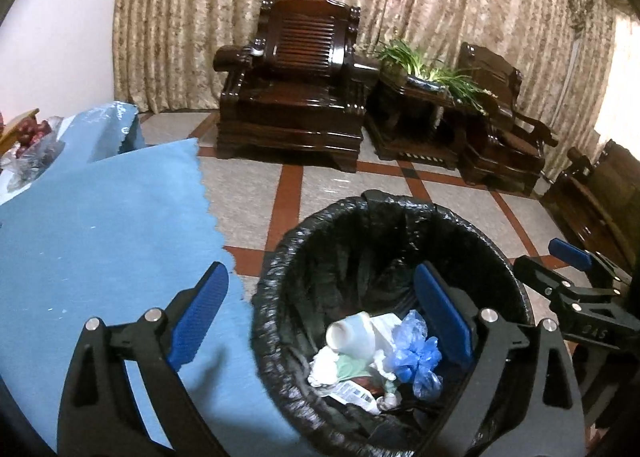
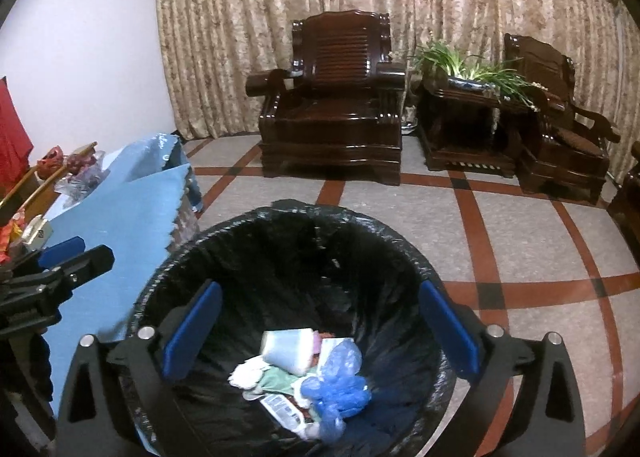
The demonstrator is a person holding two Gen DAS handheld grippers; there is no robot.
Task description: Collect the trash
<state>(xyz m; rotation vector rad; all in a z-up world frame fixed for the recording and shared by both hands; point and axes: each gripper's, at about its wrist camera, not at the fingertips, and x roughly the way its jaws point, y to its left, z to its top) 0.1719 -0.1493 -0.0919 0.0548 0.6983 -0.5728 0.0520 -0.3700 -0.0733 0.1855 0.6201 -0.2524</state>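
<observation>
armchair (image 2: pixel 332 113), blue cloth (image 1: pixel 100 233) beside bin (image 2: pixel 280 225)

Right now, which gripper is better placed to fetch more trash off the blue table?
Left. The left gripper is open and empty, straddling the table edge and bin; the right gripper hangs open over the bin, farther away.

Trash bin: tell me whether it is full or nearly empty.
Nearly empty. The trash bin holds only a shallow heap at the bottom: a white cup, a crumpled blue bag and paper scraps; the black liner walls above are bare.
</observation>
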